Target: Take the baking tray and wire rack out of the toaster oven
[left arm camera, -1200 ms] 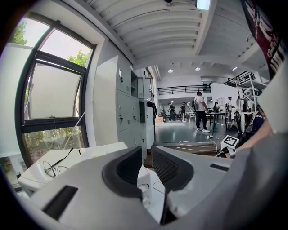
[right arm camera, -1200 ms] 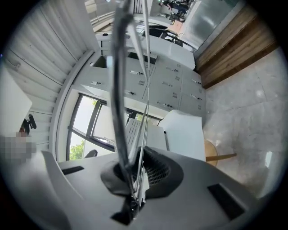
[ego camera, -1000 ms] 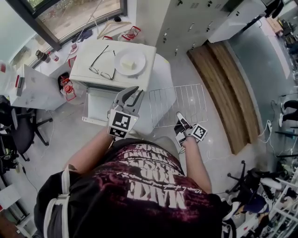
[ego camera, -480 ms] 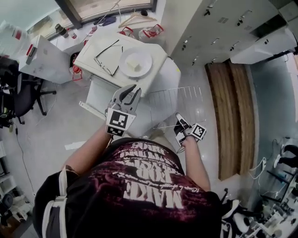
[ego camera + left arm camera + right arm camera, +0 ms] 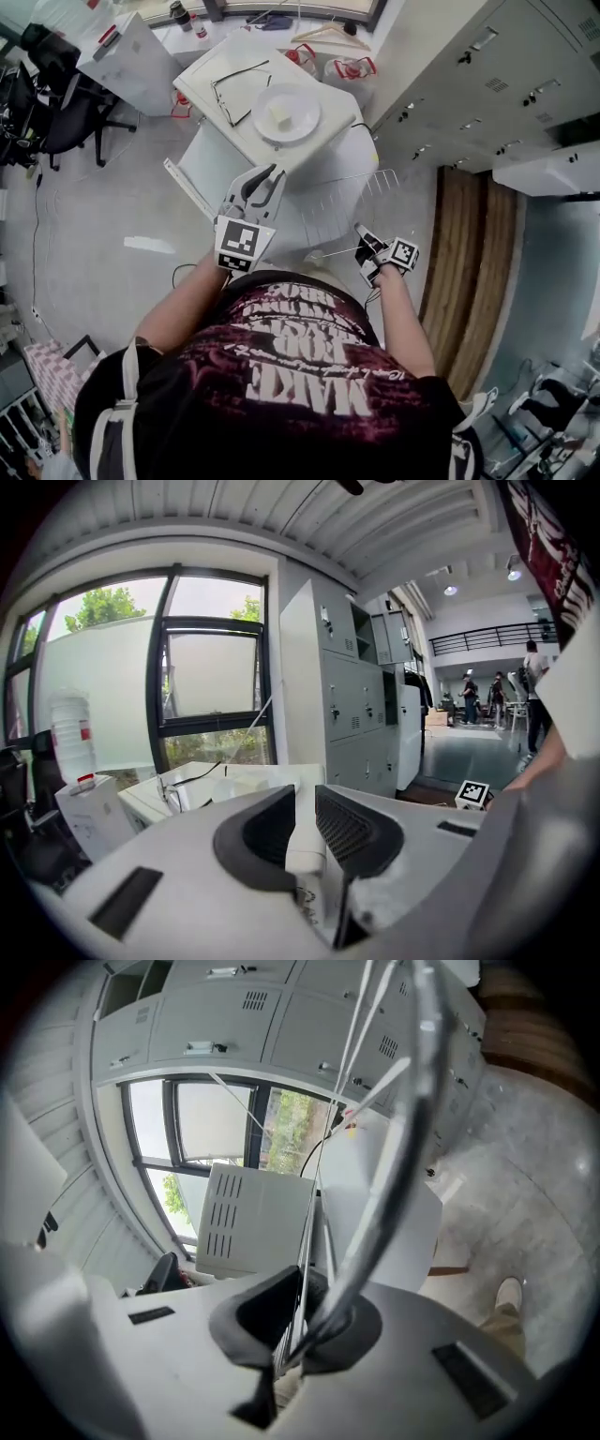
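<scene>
- The right gripper (image 5: 366, 246), low and right of centre in the head view, is pressed together on one edge wire of the wire rack (image 5: 342, 197). A thin wire needs a tight pinch, or the rack would swing and slip.
- The rack is outside the toaster oven (image 5: 281, 70) and hangs tilted over the floor at the centre right, beside the oven's front. I judge it is kept low and close to the body for control.
- The left gripper (image 5: 265, 178), at the centre, has its jaws spread and pinches nothing. It points at the oven front, probably ready for the tray.
- A pale flat panel (image 5: 202, 169) sticks out from the oven at the centre left. I cannot tell whether it is the baking tray or the open door.
- On the oven top, in the upper middle, rest a plate (image 5: 286, 112) and glasses (image 5: 232, 92), so the oven should not be shaken.
</scene>
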Demonstrator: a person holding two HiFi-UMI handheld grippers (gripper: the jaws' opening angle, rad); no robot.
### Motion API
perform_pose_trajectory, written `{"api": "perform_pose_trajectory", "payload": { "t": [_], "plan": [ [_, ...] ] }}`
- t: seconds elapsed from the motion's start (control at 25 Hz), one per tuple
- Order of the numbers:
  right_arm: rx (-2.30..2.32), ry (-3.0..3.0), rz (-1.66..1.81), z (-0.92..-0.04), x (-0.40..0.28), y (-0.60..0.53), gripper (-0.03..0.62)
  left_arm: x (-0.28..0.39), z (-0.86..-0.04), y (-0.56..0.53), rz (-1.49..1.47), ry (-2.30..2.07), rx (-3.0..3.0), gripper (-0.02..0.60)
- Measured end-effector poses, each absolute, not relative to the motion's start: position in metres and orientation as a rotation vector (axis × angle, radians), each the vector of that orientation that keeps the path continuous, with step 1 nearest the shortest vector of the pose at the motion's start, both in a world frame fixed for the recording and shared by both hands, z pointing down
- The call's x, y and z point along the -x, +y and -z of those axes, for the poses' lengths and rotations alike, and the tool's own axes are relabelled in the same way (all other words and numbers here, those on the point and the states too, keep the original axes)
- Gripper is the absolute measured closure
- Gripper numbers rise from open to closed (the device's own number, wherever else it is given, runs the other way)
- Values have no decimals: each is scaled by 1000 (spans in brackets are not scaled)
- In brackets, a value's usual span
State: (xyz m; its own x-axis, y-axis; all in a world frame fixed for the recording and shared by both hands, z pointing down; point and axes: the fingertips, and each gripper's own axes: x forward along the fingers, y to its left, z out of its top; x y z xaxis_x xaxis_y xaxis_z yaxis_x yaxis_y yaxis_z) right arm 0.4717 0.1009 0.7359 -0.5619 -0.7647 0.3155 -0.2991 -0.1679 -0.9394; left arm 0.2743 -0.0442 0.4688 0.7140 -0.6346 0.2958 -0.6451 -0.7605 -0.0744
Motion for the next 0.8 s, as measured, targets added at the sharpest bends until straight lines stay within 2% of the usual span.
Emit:
{"api": "perform_pose_trajectory", "payload": {
  "t": [0.4,0.8],
  "plan": [
    [1032,1926,2006,-763,-473,80,588,-251,-467,-35,-446,-1390,-2729,512],
    [875,2062,2128,-781,-440,46,588,-218,-478,-23,-449,-1587,-2587,512]
  ]
}}
